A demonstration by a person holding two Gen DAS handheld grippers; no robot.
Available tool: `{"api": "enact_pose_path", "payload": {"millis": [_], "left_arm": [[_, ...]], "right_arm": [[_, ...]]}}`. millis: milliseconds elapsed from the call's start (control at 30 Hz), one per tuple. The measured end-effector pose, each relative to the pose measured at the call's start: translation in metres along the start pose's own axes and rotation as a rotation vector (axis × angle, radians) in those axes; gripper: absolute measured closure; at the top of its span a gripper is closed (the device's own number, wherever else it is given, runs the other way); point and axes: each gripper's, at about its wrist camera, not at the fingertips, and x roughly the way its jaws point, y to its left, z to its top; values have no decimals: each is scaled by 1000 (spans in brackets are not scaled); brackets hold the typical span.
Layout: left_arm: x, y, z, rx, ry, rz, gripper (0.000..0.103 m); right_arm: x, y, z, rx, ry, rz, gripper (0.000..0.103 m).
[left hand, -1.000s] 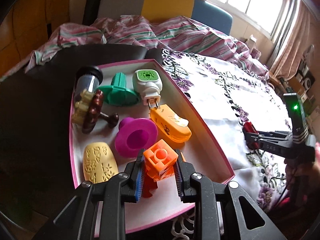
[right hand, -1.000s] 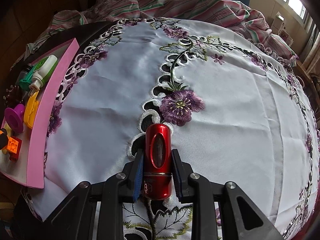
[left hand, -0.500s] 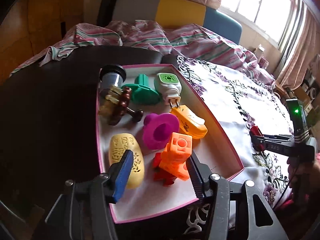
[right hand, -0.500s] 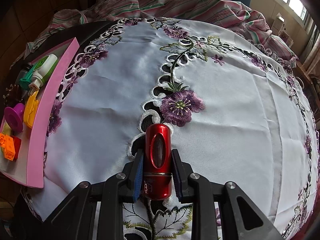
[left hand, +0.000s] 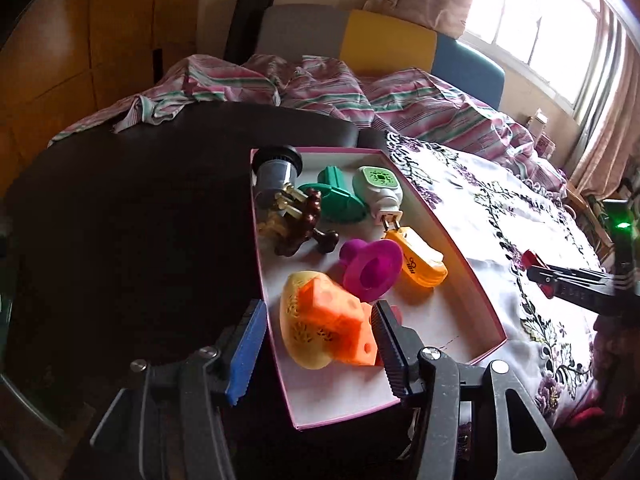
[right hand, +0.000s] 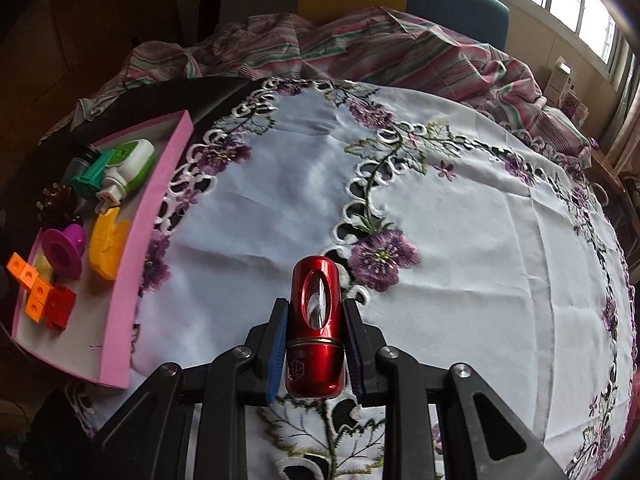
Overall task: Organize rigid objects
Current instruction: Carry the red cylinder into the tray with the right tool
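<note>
The glossy red metal cylinder with an oval window [right hand: 316, 324] is clamped between the pads of the right tongs [right hand: 314, 350], which are closed on its lower body; it is held over the white embroidered tablecloth with purple flowers [right hand: 460, 240]. To the left, the shallow pink-walled tray [left hand: 460, 264] sits at the cloth's edge on the dark table [left hand: 120, 220]. The orange block toy with round holes [left hand: 336, 320] lies in the tray's near part, resting partly on the pale yellow perforated egg-shaped piece [left hand: 296, 320]. The left tongs [left hand: 316, 340] stand open around it; their jaws have just been opening, and neither pad presses it. Beyond lie a magenta flanged cup [left hand: 372, 268], an orange-yellow clip [left hand: 420, 260], a white-and-green plug-in device [left hand: 378, 188], a teal flanged piece [left hand: 338, 196], a brown beaded item [left hand: 304, 228] and a grey cylinder [left hand: 276, 176].
</note>
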Motion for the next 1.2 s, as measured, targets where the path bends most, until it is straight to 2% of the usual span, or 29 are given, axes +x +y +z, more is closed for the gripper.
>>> {"api": "enact_pose_path", "payload": {"millis": [300, 600, 933, 1167, 1200], "left_arm": [[1, 14, -8, -35, 9, 18, 48], [-7, 25, -12, -62, -8, 41, 47], [-14, 22, -11, -41, -27, 77, 43], [-21, 17, -8, -21, -53, 112, 35], [-22, 17, -7, -19, -59, 118, 34]], "right_arm": [[-26, 70, 6, -91, -51, 160, 78], [-18, 120, 0, -154, -21, 264, 78], [8, 143, -6, -145, 19, 260, 78], [30, 149, -16, -147, 63, 237, 77], [28, 149, -17, -153, 43, 233, 77]]}}
